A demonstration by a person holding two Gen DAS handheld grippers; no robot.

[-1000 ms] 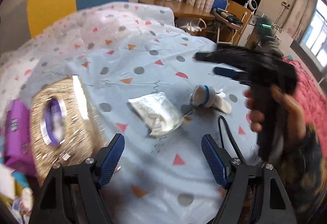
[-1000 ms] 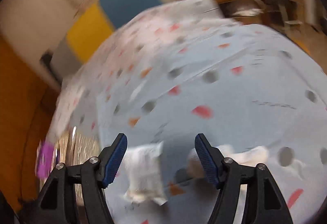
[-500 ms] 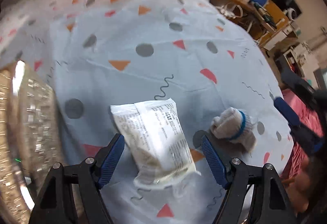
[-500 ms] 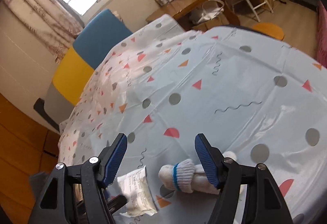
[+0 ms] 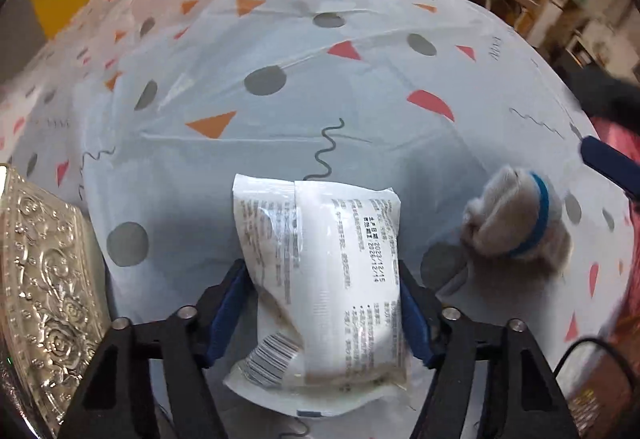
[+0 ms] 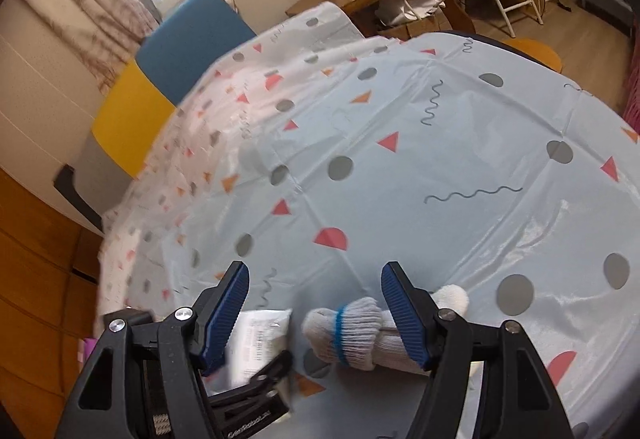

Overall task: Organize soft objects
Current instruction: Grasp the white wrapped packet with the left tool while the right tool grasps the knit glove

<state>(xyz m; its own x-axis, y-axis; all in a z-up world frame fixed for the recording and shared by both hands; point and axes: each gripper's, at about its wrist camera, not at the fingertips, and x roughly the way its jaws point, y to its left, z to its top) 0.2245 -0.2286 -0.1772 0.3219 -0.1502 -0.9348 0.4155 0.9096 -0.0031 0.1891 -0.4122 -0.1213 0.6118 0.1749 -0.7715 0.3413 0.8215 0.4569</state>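
Left tongs (image 5: 324, 313) closing | packet (image 5: 324, 279) between; seemingly touching

Table (image 5: 360, 87) cover: thin plastic sheet, smooth, glossy w/ creases, printed dots & triangles. Packet (image 5: 328, 279) mid-table: white plastic film, shiny, crinkled, printed text + barcode. Rolled sock (image 5: 508, 219) nr right edge: knit cloth, fuzzy, matt, ribbed cuff w/ blue band. Box (image 5: 44, 279) at left edge: embossed foil-like finish, metallic, very shiny. Left tongs (image 5: 324, 315): black matt plastic arms, bare metal screw heads, blue ribbed pads (image 5: 228, 307), rubbery look. Right tongs (image 6: 316, 315): same build & finish. Floor (image 6: 36, 279) beyond table: wood boards, semi-gloss.
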